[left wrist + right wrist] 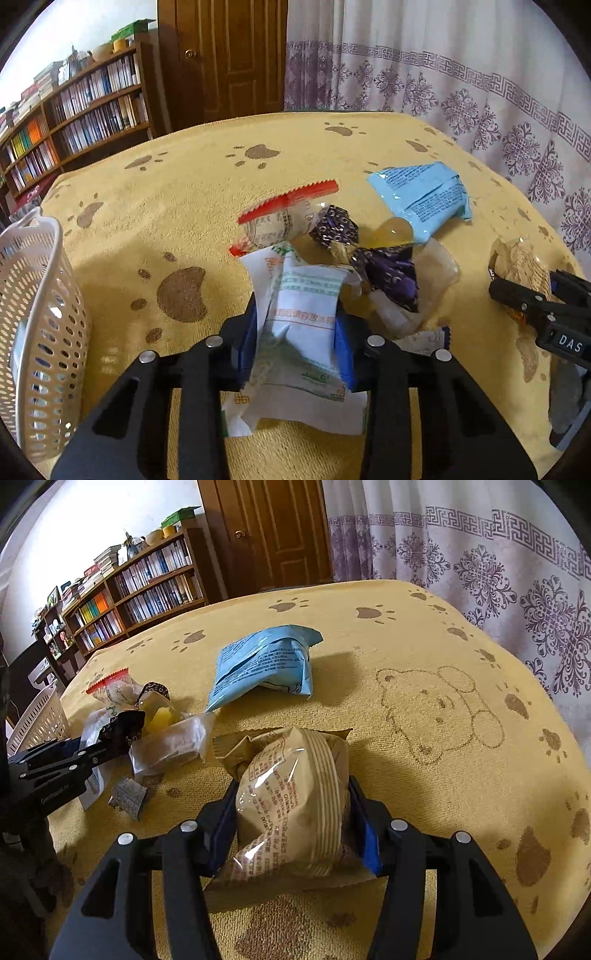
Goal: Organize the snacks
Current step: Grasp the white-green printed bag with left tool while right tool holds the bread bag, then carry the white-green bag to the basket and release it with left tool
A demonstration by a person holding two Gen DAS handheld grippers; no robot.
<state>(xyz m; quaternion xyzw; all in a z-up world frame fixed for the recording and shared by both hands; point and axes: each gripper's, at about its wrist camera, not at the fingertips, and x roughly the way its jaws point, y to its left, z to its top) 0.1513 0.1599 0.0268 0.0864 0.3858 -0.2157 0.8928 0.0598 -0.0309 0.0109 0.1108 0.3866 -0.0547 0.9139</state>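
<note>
My left gripper (295,325) is shut on a white snack packet (303,332) with green and orange print, at the near side of a heap of snacks. In that heap lie a red-edged clear packet (280,218), purple wrappers (384,269) and a light blue packet (421,192). My right gripper (291,812) is shut on a tan bun packet (291,797), low over the cloth. The right gripper also shows at the right edge of the left wrist view (524,295), and the left gripper at the left of the right wrist view (110,738).
A white perforated basket (33,317) stands at the table's left edge. The table wears a yellow paw-print cloth (443,738). Behind it are a bookshelf (74,110), a wooden door and a patterned curtain (443,74). A grey wrapper scrap (127,797) lies near the heap.
</note>
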